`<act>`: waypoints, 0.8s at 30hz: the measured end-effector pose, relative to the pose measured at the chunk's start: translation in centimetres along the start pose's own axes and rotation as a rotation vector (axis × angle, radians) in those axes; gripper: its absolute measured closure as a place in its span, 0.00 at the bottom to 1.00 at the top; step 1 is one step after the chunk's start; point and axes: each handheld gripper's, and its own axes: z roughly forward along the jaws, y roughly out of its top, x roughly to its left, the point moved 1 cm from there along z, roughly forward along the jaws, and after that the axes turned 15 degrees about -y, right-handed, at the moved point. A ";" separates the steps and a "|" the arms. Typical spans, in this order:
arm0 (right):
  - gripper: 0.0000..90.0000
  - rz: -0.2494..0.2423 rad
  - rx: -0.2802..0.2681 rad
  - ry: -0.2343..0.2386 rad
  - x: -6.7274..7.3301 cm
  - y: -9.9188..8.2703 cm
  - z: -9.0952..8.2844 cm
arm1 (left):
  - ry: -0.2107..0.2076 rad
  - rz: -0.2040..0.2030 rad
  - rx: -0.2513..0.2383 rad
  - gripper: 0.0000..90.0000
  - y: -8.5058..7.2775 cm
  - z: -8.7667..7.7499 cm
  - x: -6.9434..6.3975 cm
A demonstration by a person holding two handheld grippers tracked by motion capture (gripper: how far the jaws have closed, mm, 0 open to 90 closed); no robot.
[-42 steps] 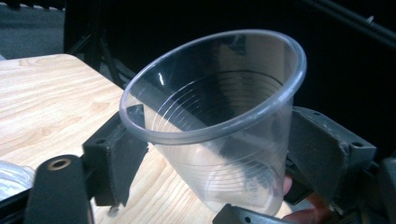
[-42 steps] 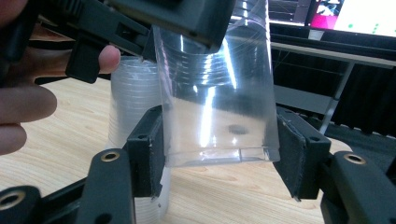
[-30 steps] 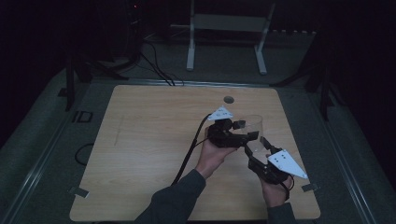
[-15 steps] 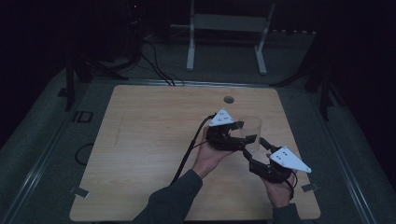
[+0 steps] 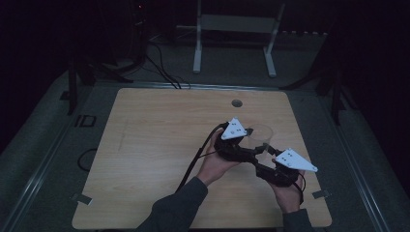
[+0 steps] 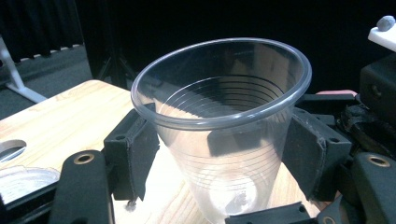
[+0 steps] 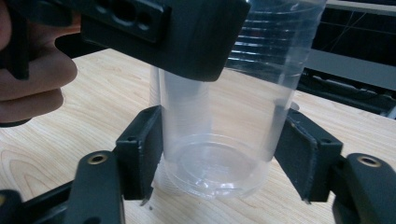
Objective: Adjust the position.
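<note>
1. Little has changed since the earlier high views: both hands sit in nearly the same place at the lower right of the frame, with the clear plastic cup (image 5: 261,137) between the two tools as before.
2. Nearest the person in the high view, the right gripper (image 5: 267,155) reaches up and left toward the cup's base. In the right gripper view its jaws bracket the bottom of the cup (image 7: 224,154); the left pad touches the wall, while whether the right pad presses I cannot tell.
3. Just beyond, the left gripper (image 5: 251,145) holds the cup higher up. In the left gripper view its jaws clamp the wall (image 6: 224,135) below the rim, narrow and firm.
4. My reading: one tool steadies the upper cup while the other takes the lower part, likely to pull nested cups apart.
5. The cup stands upright just above the wooden table (image 5: 159,145), toward its right side; the right edge is near, so there is less room that way.
6. Farther off, broad bare wood lies left, a round hole (image 5: 236,103) behind, and a metal stand (image 5: 237,43) at the top.
</note>
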 end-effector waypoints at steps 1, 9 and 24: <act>0.41 -0.001 0.002 0.000 0.0 0.0 0.0 | 0.001 0.000 0.001 0.34 0.0 0.0 0.0; 0.46 -0.003 0.003 0.001 0.1 0.0 0.1 | 0.002 -0.048 -0.029 0.28 0.0 0.2 0.1; 0.46 -0.002 -0.017 0.011 0.6 -0.3 0.0 | -0.052 -0.128 -0.124 0.28 0.0 -0.1 0.4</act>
